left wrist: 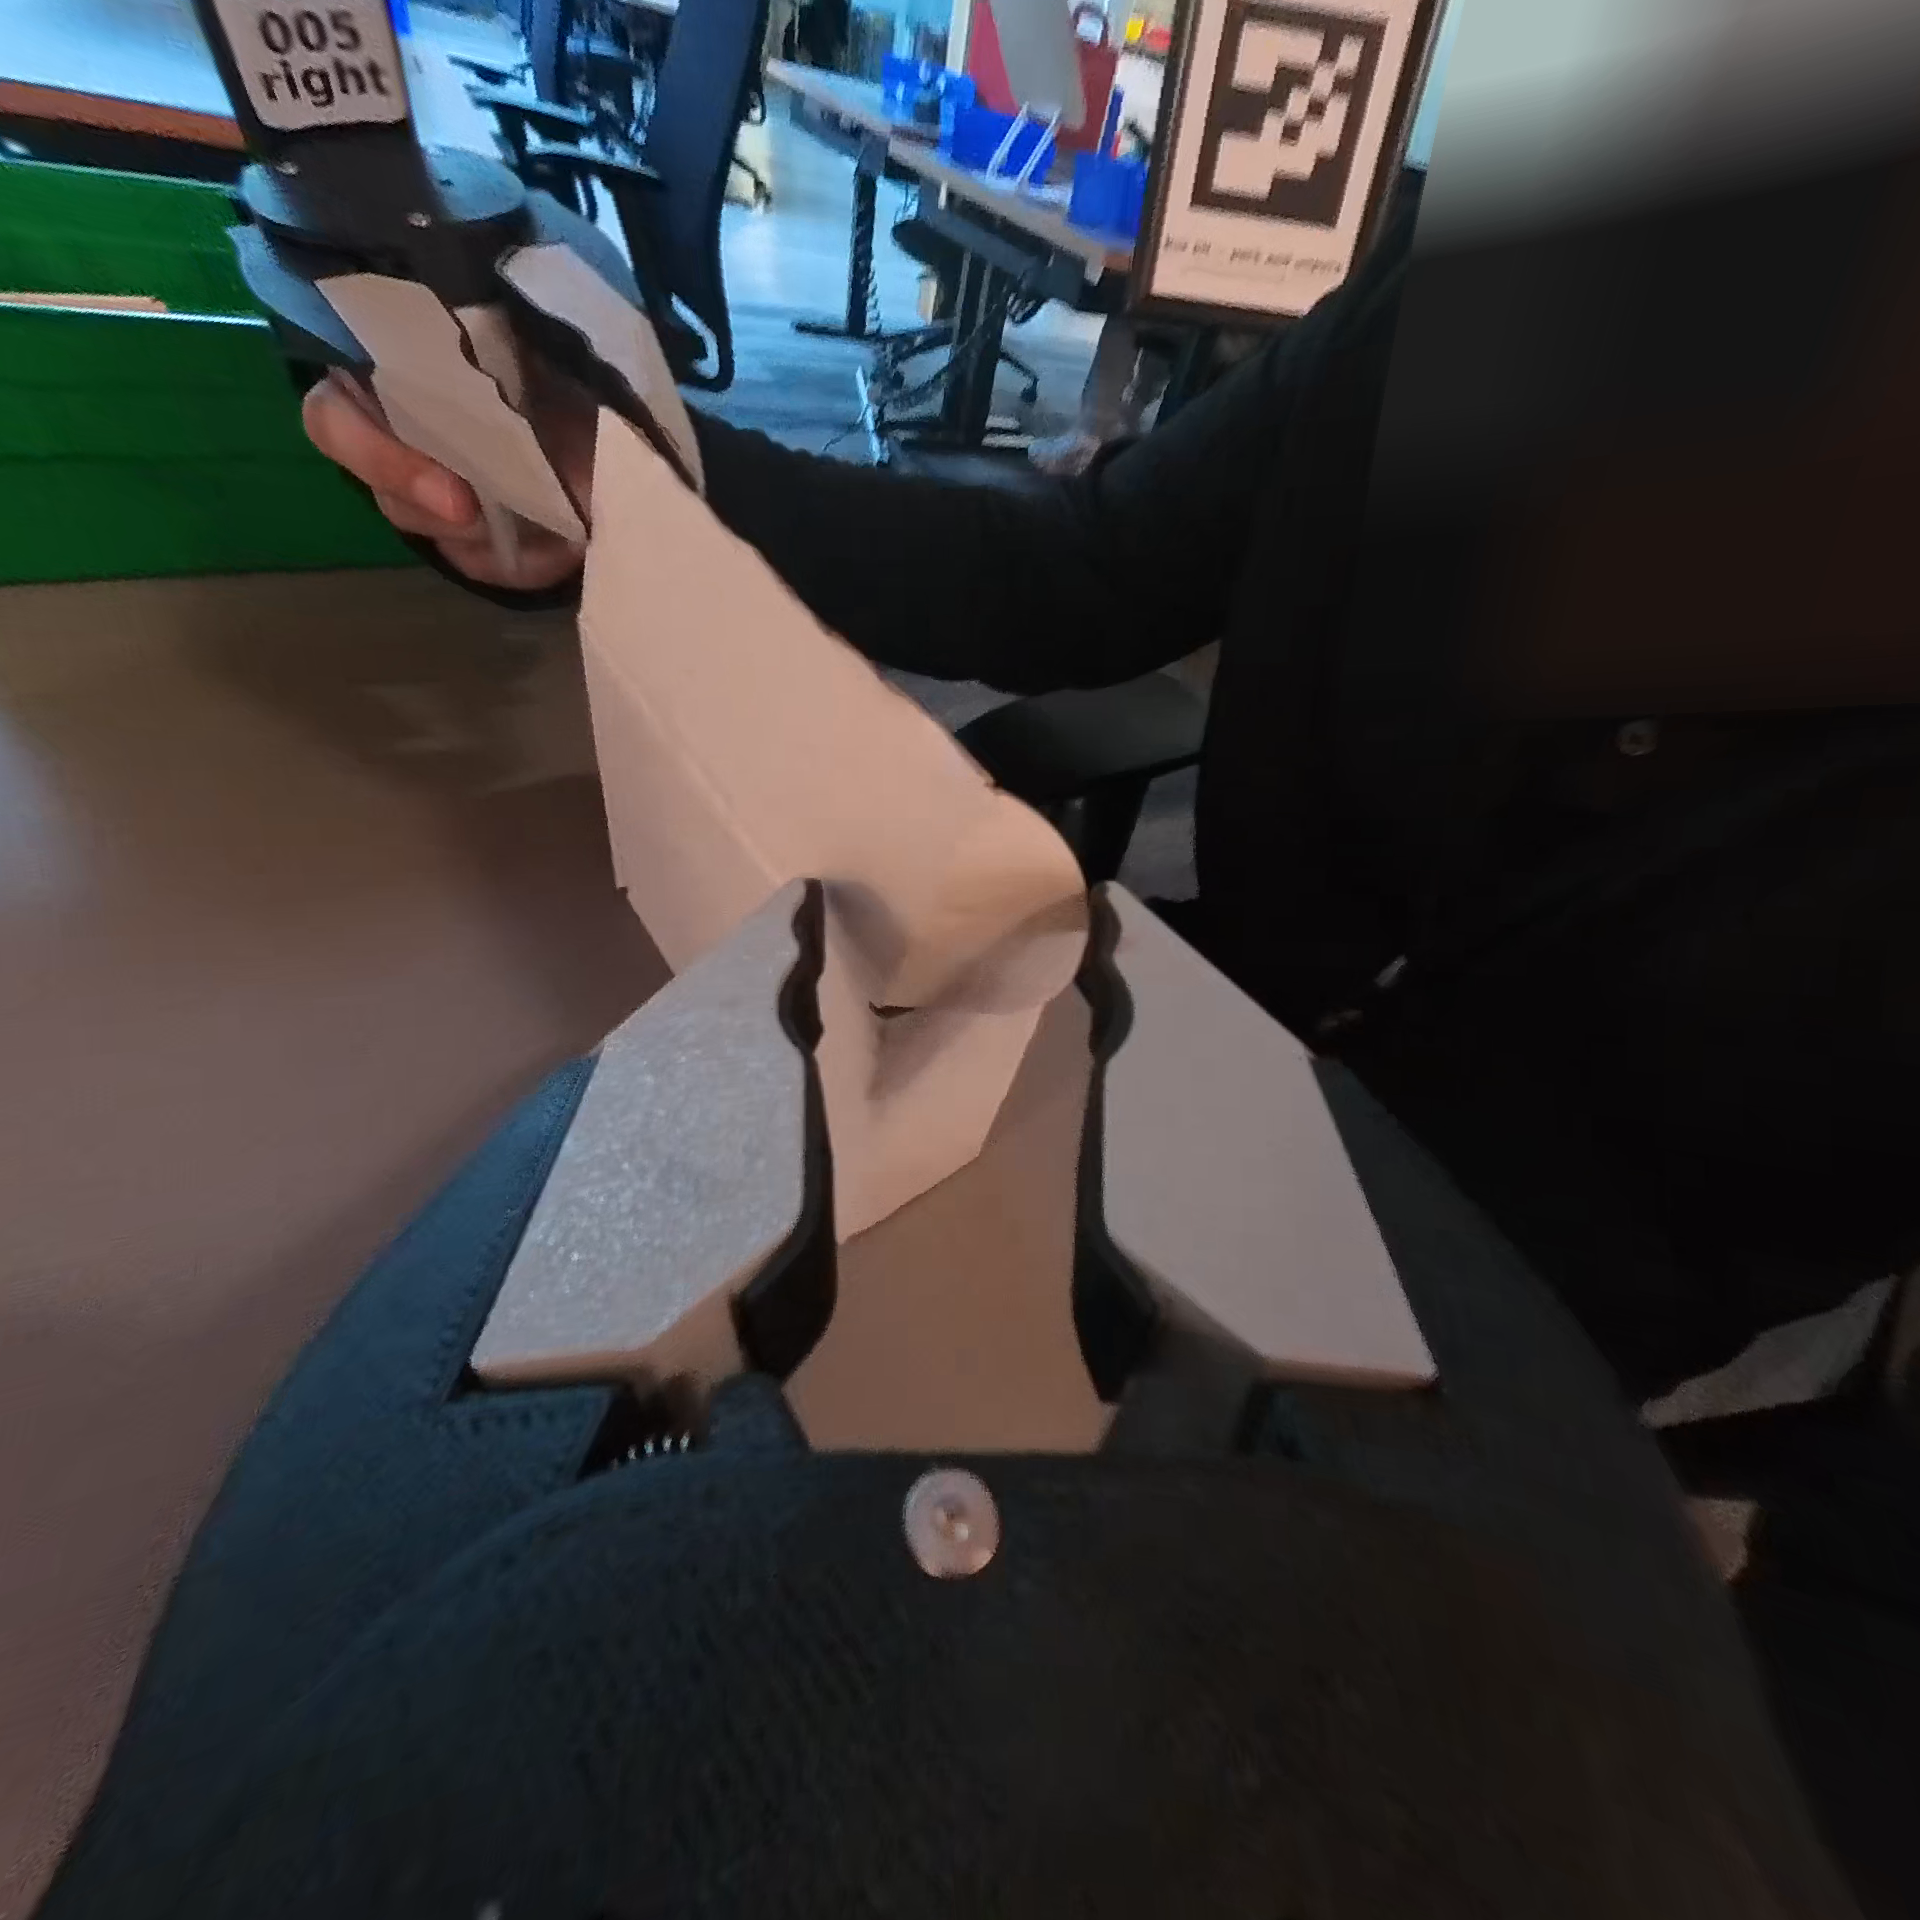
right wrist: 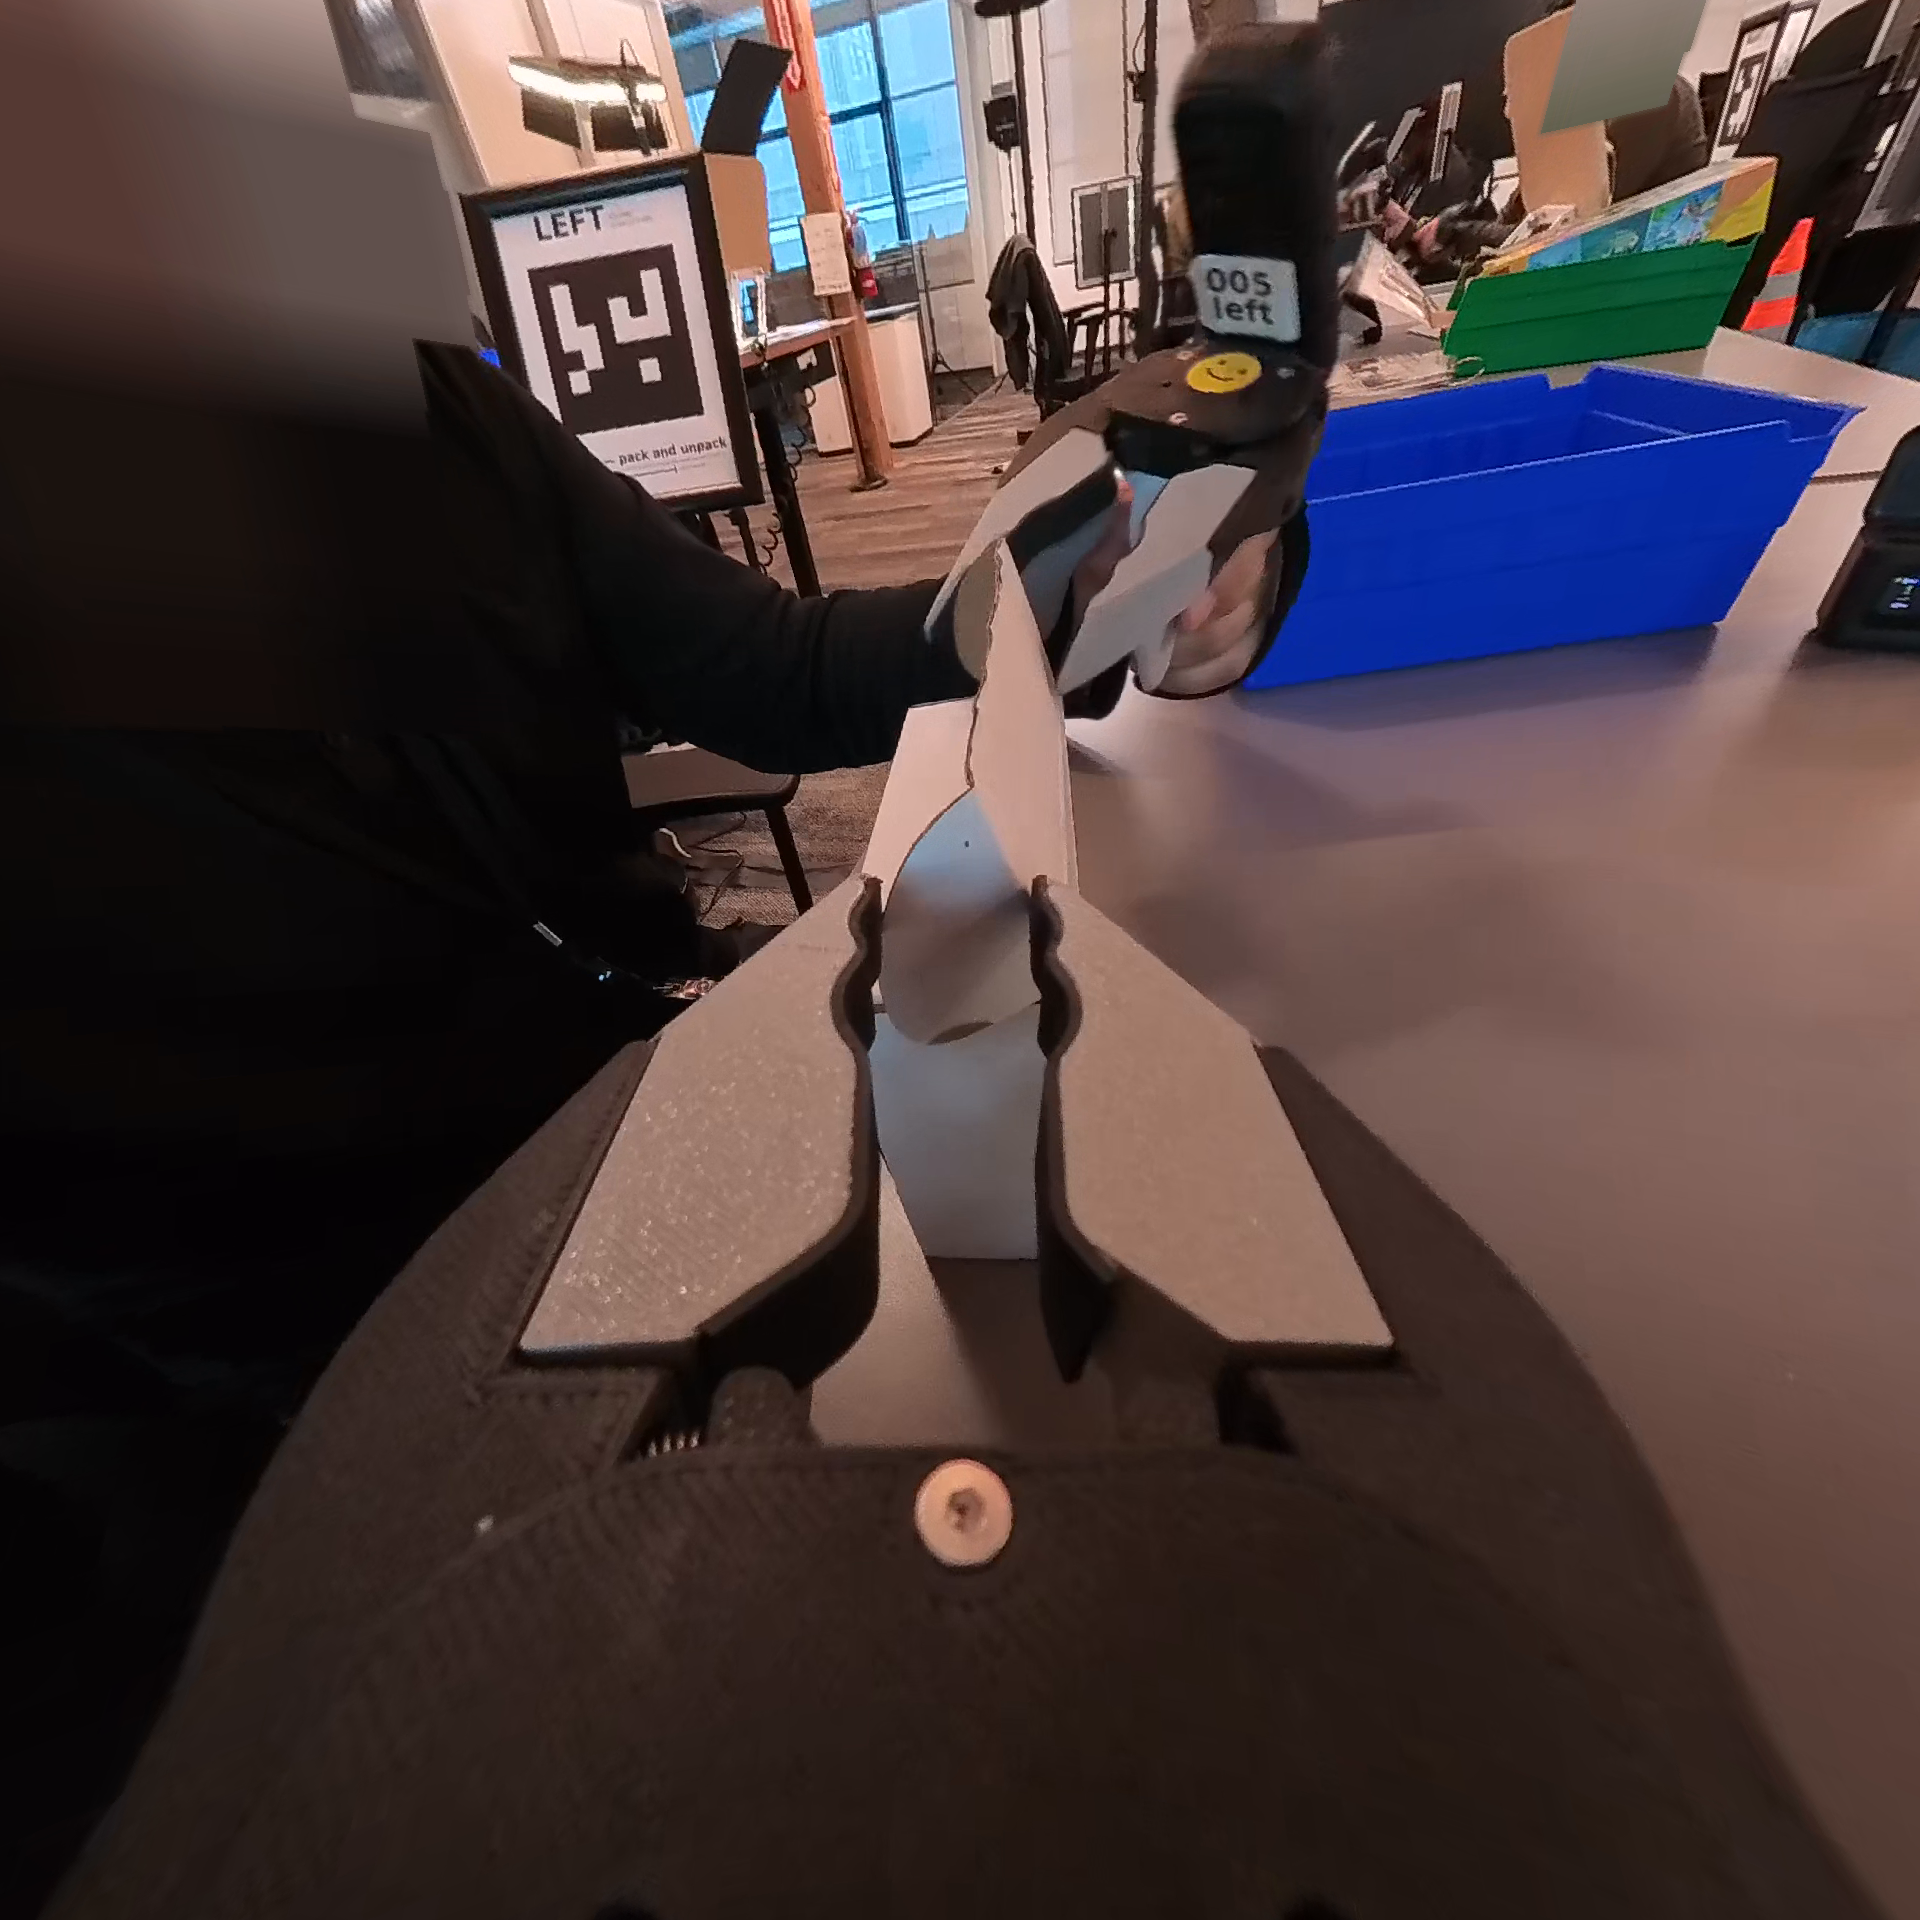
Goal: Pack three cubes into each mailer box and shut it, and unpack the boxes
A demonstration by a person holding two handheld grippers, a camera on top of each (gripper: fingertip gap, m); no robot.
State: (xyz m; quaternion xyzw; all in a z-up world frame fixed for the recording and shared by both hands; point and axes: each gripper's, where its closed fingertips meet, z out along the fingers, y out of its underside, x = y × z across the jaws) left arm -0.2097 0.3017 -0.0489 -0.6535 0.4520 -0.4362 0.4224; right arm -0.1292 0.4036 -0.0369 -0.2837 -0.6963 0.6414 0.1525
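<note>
Left wrist view: the left gripper has its grey, black-edged fingers clamped on one end of a flat, unfolded pale cardboard mailer box, a rounded flap curling between them. The cardboard runs up and away to the right gripper, which pinches the far end, held in a bare hand at the end of a black sleeve. The box hangs above a smooth brown-grey table. A green plastic bin sits at the far left edge of the table. Beyond stand a framed black-and-white marker sign, office chairs and desks with blue bins.

Right wrist view: the right gripper is closed on a curled flap of the same box, which rises to the left gripper, closed on its upper edge. On the table behind sit a long blue plastic bin, a green bin farther back and a dark device at the right edge. A second marker sign stands at left in an open workshop room.
</note>
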